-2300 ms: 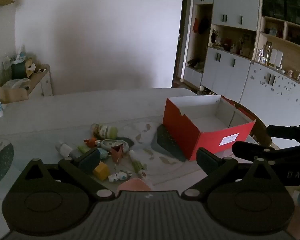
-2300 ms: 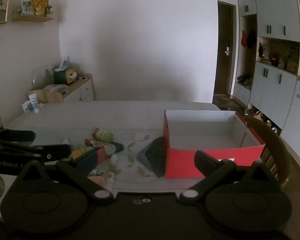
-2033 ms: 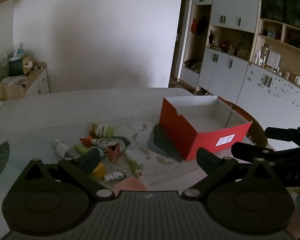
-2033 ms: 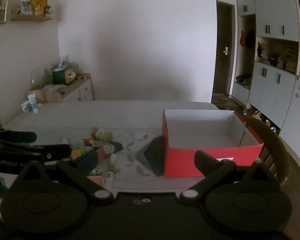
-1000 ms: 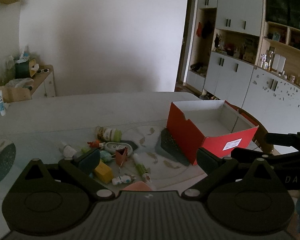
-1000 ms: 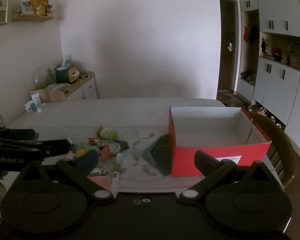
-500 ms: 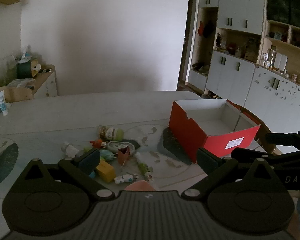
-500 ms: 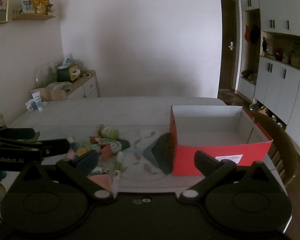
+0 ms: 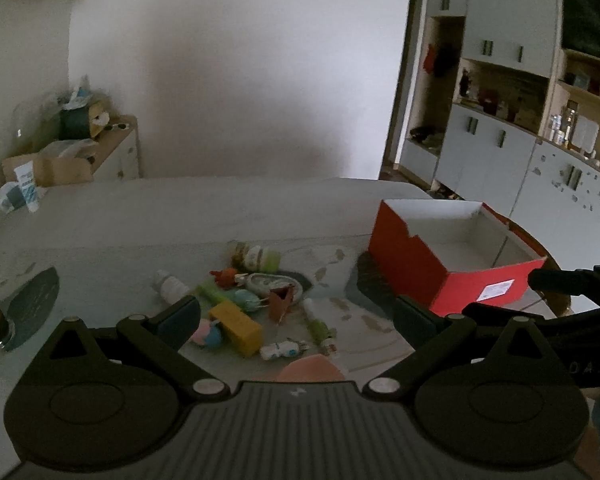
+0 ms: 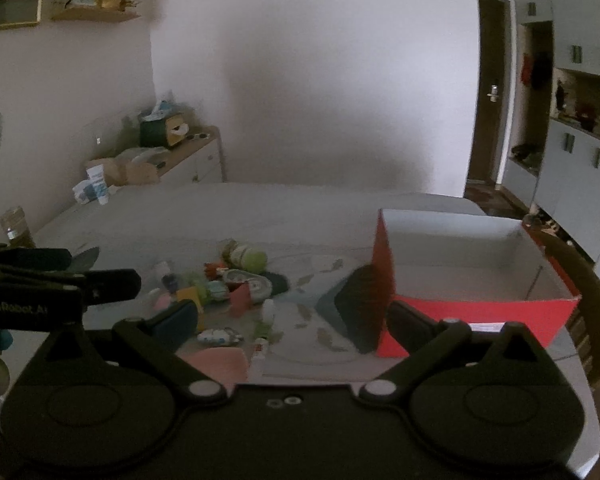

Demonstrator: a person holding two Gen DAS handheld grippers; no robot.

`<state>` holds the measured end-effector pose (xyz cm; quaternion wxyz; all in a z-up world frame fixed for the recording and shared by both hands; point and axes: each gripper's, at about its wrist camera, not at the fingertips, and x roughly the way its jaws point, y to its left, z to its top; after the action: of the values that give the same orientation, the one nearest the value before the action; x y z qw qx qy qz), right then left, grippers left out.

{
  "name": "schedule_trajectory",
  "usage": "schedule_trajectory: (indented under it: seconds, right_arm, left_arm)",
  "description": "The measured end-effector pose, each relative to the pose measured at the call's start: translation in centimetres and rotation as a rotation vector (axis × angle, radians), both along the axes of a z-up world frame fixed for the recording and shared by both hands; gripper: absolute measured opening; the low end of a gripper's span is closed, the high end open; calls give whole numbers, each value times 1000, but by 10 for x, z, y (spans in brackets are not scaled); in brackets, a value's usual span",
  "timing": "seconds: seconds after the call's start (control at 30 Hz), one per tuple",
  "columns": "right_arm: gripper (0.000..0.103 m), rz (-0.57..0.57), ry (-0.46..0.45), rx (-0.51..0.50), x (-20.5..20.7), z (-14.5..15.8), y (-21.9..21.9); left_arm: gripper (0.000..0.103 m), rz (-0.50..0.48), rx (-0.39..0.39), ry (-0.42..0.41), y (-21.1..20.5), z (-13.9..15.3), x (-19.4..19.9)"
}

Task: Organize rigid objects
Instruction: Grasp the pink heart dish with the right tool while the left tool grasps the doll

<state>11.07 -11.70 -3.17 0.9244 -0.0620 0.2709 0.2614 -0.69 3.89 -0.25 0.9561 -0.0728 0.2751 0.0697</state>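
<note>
A pile of small objects lies on the grey table (image 9: 180,216): a green-capped jar (image 9: 258,257), a yellow block (image 9: 236,328), a red clip (image 9: 280,306), a small white bottle (image 9: 168,285), a white figurine (image 9: 282,350) and a pink item (image 9: 314,368). An empty red box (image 9: 456,268) stands to their right, also in the right wrist view (image 10: 472,276). My left gripper (image 9: 296,316) is open and empty above the pile's near side. My right gripper (image 10: 292,316) is open and empty between the pile (image 10: 220,284) and the box.
A dark pad (image 9: 370,284) lies against the box's left side. A round dark mat (image 9: 32,308) is at the table's left edge. A sideboard (image 9: 112,152) stands at the back left, cabinets (image 9: 500,152) on the right, a chair back (image 10: 592,304) behind the box.
Both views shifted slightly; the pile and box now sit a little further right and nearer in the left wrist view. Both grippers stayed open and empty.
</note>
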Motion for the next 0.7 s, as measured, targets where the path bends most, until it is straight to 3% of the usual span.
schedule_trajectory:
  seconds: [0.37,0.7]
  right_arm:
    - [100,89,49,-26,17,-11,21]
    - [97,238,130,-94,33,-42,54]
  left_arm:
    - [103,55,-44,77,25,-20,19]
    - [103,164,-61,157,66,-61,55]
